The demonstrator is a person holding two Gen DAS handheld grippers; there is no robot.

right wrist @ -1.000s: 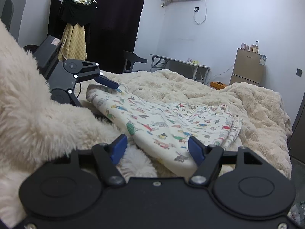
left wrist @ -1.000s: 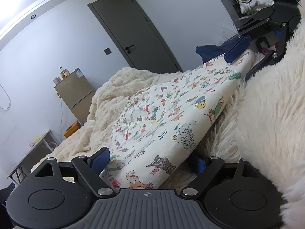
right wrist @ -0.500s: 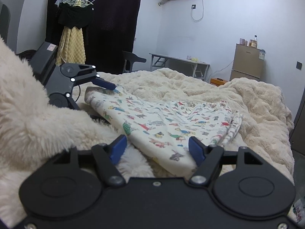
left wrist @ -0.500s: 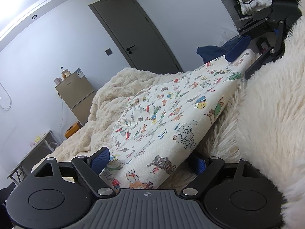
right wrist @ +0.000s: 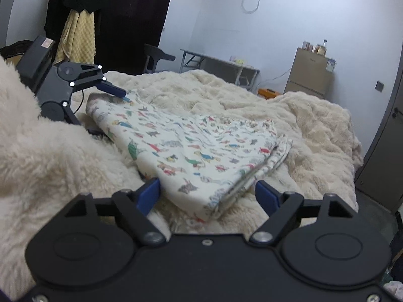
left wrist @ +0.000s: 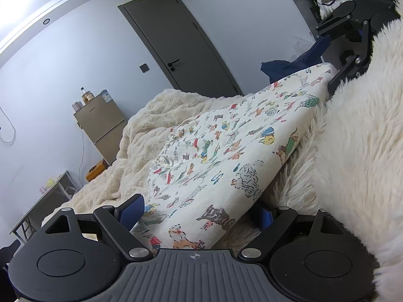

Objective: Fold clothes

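A folded white garment (left wrist: 226,166) printed with small coloured animals lies on a cream fluffy blanket (left wrist: 151,125). My left gripper (left wrist: 199,214) stands open, its blue pads straddling the garment's near corner without pressing on it. From the right wrist view the same garment (right wrist: 191,148) stretches away to the left gripper (right wrist: 107,112), one finger above and one below its far end. My right gripper (right wrist: 207,197) is open and its jaws are opening wider; the folded corner lies between them, untouched. In the left wrist view the right gripper (left wrist: 321,71) shows at the garment's far end.
Thick white fleece (left wrist: 357,138) bulges close beside both grippers. A grey door (left wrist: 181,42), a small fridge (right wrist: 312,75), a desk (right wrist: 219,63) and a chair (right wrist: 156,55) stand around the bed. Clothes hang on a dark curtain (right wrist: 78,12). Blue cloth (left wrist: 284,68) lies behind the garment.
The right gripper's jaws have spread wider and its upper finger has lifted off the garment's end. Its view has tipped downward a little. The left gripper has stayed still.
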